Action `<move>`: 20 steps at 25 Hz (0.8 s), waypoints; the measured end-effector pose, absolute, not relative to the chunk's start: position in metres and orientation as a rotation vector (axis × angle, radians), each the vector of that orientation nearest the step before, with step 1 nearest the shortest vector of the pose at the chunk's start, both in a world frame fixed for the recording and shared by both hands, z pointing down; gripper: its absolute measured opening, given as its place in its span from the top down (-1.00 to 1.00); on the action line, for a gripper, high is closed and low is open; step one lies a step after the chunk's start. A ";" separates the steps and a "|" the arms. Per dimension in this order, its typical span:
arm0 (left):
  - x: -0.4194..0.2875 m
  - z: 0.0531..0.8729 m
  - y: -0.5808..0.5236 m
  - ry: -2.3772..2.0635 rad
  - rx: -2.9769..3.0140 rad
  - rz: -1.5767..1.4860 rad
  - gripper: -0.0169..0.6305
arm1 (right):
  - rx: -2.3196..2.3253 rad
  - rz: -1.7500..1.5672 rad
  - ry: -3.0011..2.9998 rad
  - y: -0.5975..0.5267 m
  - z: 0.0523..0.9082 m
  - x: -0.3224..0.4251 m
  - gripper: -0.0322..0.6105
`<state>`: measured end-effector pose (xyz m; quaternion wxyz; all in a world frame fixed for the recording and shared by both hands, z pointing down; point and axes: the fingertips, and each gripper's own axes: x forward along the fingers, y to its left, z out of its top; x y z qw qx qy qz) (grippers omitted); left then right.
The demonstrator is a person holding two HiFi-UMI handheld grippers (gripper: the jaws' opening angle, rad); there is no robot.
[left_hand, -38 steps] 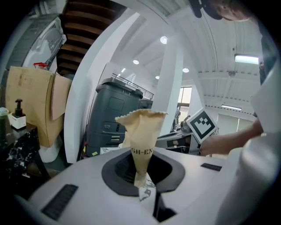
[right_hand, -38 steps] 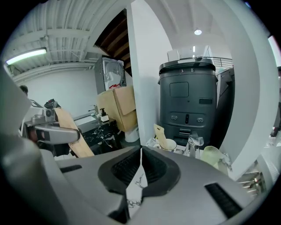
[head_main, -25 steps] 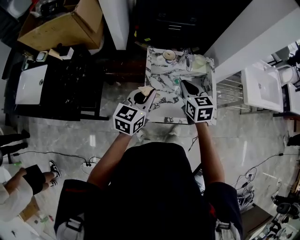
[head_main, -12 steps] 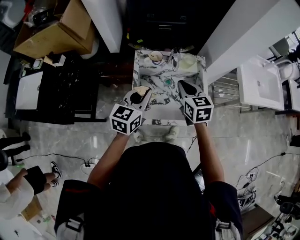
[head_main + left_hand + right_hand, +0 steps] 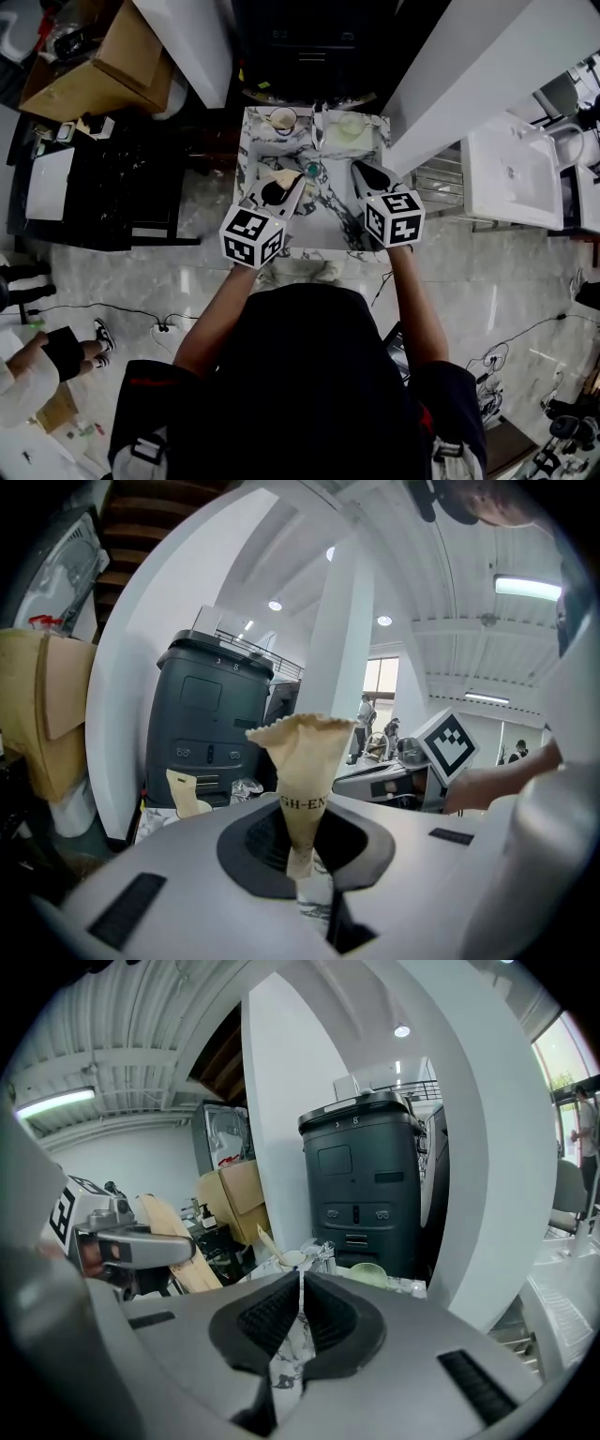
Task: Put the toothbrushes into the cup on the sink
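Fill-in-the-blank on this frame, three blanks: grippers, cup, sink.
1. The left gripper holds a tan paper packet; the right gripper holds ____.
2. In the head view the cup stands to the ____ of the pale green bowl.
3. The sink has a ____-patterned top.
Missing: nothing; left; marble.

Dim, shadowy head view; brighter fisheye gripper views under ceiling strip lights (image 5: 525, 585), edges bent and dark.

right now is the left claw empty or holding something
Holding: the left claw is shut on a tan paper packet, which sticks up between its jaws.
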<state>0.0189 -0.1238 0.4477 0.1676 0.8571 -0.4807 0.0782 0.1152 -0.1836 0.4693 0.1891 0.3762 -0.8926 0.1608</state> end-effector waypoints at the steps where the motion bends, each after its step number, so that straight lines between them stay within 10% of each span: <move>1: 0.023 0.448 -0.127 -1.372 2.436 0.223 0.85 | 1.052 0.457 -2.509 -0.186 0.471 0.119 0.78; 20: 0.077 0.457 -0.211 -1.410 2.422 0.258 0.85 | 0.988 0.563 -2.501 -0.254 0.506 0.170 0.78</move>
